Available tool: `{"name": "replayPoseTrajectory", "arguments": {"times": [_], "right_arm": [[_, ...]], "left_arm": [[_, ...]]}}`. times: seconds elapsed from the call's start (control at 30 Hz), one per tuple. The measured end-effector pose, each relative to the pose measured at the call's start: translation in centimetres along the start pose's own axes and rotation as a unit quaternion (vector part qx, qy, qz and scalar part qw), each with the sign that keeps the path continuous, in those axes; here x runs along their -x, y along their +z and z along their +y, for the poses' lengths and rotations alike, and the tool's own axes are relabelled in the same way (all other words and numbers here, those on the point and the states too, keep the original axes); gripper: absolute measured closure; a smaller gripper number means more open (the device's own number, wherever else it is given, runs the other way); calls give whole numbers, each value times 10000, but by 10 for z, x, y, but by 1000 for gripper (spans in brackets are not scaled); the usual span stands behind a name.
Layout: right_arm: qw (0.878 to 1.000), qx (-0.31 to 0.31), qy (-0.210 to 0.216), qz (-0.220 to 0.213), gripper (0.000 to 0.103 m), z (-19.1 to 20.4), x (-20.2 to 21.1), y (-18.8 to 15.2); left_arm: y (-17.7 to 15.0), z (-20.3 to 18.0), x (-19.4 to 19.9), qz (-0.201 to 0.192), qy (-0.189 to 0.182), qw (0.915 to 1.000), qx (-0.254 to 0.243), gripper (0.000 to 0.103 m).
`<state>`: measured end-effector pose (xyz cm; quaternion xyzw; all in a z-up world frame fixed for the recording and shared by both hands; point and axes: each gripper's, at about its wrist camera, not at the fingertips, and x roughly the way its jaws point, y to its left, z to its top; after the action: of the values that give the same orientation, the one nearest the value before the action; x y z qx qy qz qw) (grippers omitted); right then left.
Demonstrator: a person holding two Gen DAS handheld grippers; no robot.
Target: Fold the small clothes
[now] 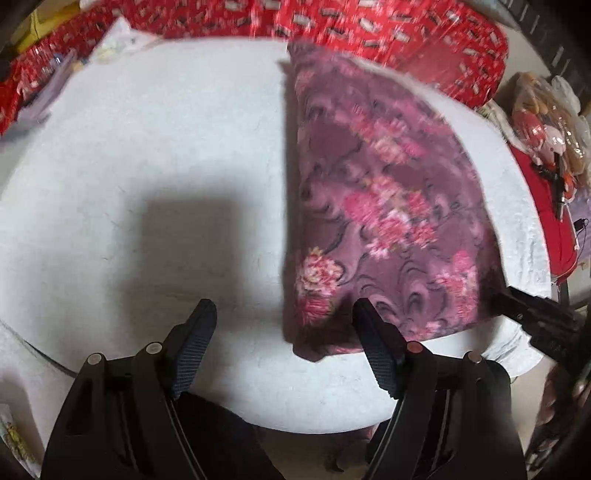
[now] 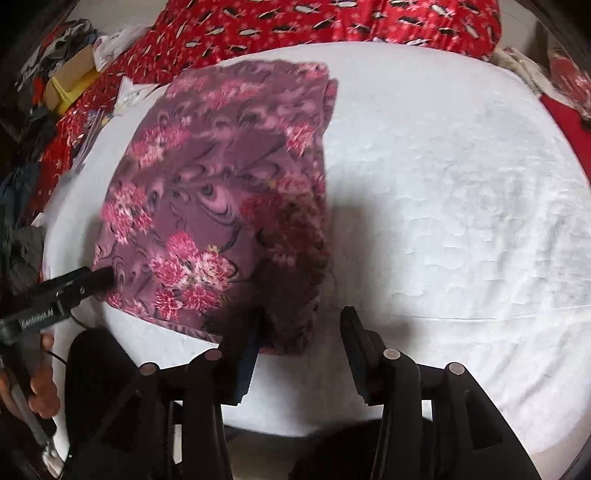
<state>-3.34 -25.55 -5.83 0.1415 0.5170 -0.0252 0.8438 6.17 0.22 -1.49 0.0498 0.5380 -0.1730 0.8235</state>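
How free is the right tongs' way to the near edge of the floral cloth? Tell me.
Probably free, yes. The right tongs stand open just above the floral cloth, their left finger at its near corner; nothing lies between them on the white cover.

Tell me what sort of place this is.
Probably a bedroom at home, though I can't be sure. A flowered purple cloth lies on a white sheet over what looks like a bed, with a red patterned blanket behind and household clutter at the side.
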Motion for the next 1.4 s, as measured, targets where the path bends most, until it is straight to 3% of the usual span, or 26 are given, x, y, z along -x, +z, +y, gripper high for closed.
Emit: {"name": "replayPoseTrajectory", "arguments": {"times": [0.1, 0.17, 0.3, 0.47, 0.63, 0.73, 1.03, 1.4], "right_arm": [[9989, 427, -76, -181, 49, 8, 38, 4], [9956, 801, -355, -343, 17, 15, 65, 0], [9734, 1676, -843, -1314, 1, 24, 113, -35], [9564, 2067, -1607, -1297, 0, 35, 93, -70], [9785, 1429, -974, -1124, 0, 39, 74, -86], [9825, 1143, -840, -1210, 0, 43, 74, -83], [9823, 486, -915, -1564, 0, 41, 95, -72], [9775, 441, -1043, -1780, 0, 37, 104, -69]], "left_arm": [[-4, -6, 27, -387, 28, 9992, -91, 27], [-9, -9, 42, -649, 54, 9978, -110, 27], [-20, -18, 57, -1011, 218, 9943, -257, 27], [-41, -36, 61, -1306, 551, 9882, -586, 27], [-51, -49, 66, -1355, 617, 9857, -789, 27], [-54, -51, 67, -1358, 637, 9853, -817, 27], [-58, -42, 68, -1336, 677, 9867, -630, 27], [-61, -46, 71, -1395, 642, 9848, -808, 27]]}}
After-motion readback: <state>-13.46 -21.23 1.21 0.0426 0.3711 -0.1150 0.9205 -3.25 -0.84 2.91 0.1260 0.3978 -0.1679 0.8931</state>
